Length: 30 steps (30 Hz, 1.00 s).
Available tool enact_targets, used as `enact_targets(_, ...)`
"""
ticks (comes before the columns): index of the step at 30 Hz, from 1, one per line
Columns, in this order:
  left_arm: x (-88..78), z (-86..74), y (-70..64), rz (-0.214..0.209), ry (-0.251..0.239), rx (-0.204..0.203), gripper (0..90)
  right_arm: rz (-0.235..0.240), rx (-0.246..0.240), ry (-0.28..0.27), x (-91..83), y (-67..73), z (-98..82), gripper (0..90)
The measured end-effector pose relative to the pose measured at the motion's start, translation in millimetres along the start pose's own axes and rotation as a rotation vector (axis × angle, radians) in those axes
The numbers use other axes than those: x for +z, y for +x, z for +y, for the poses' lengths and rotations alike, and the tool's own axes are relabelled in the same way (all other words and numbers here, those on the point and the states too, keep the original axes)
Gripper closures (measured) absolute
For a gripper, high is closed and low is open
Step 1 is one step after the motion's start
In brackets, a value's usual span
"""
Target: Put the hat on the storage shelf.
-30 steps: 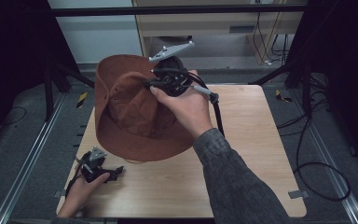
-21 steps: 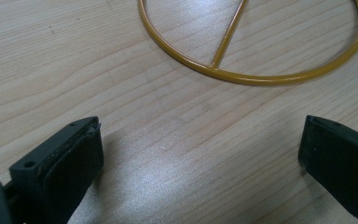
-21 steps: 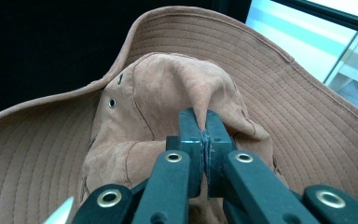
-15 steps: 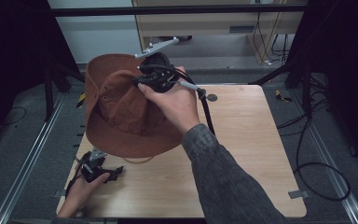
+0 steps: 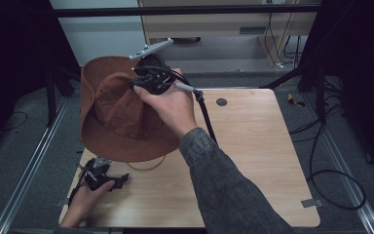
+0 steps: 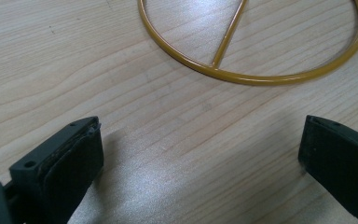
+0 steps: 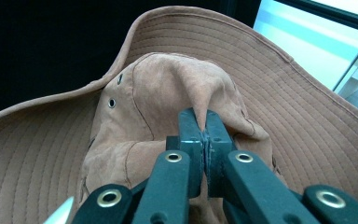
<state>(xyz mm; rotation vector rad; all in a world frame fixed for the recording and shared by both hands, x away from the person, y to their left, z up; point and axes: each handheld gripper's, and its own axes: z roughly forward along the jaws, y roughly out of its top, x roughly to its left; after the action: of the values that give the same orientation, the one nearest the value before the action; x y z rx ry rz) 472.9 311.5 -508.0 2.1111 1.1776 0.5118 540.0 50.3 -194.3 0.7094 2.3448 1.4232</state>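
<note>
Above the table's [image 5: 253, 161] far left corner we held a brown suede hat [image 5: 112, 117], its stitched brim tilted, the right gripper [image 7: 204, 128] pinching a soft fold of the crown. At the near left, the left gripper [image 6: 200, 154] rested with jaws wide apart, near a thin yellow ring [image 6: 242, 74] on pale wood.

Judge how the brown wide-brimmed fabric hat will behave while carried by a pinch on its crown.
The brown wide-brimmed fabric hat is probably soft: its crown puckers where the right gripper pinches it. It seems light, hanging from that single fold. The stitched brim holds its curve, so it likely sways rather than collapses.
</note>
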Motion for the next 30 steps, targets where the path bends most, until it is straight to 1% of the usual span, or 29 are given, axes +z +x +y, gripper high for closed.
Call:
enact_targets(2,0.0,0.0,0.0,0.0,0.0,0.0,0.0,0.001,-0.001,0.002,1.7,0.0,0.0,89.1)
enact_targets(4,-0.1,0.0,0.0,-0.001,0.0,0.0,0.0,0.005,0.003,0.011,8.7,-0.7,-0.8,89.2)
enact_targets(5,-0.1,-0.1,0.0,-0.001,0.0,0.0,0.0,0.005,0.003,0.011,8.7,-0.7,-0.8,89.2)
enact_targets(8,-0.2,-0.2,0.1,-0.002,0.0,0.0,0.0,0.0,0.004,0.031,16.0,-2.6,-1.9,89.1)
enact_targets(15,-0.3,-0.3,0.0,-0.003,0.0,-0.001,0.0,-0.004,0.008,0.046,20.6,-5.3,-6.7,89.0)
enact_targets(16,-0.5,-0.6,-0.3,0.001,-0.001,-0.003,0.0,0.002,0.016,0.055,22.2,-6.2,-8.2,89.0)
enact_targets(19,-0.5,-0.6,-0.3,0.0,-0.001,-0.003,0.0,-0.001,0.01,0.067,23.8,-6.7,-8.7,89.0)
enact_targets(25,-0.7,-1.0,-0.4,0.0,-0.002,-0.006,0.0,0.005,0.012,0.073,25.9,-5.2,-11.9,89.0)
enact_targets(26,-0.7,-1.0,-0.3,0.001,-0.002,-0.005,0.0,0.015,0.021,0.078,28.1,-5.1,-13.9,89.0)
enact_targets(28,-0.7,-1.0,-0.1,-0.001,-0.002,-0.004,0.0,0.012,0.01,0.085,30.9,-3.1,-17.1,89.0)
enact_targets(30,-0.7,-1.0,-0.1,0.0,-0.002,0.0,0.0,0.016,0.017,0.087,33.4,-2.7,-20.4,89.0)
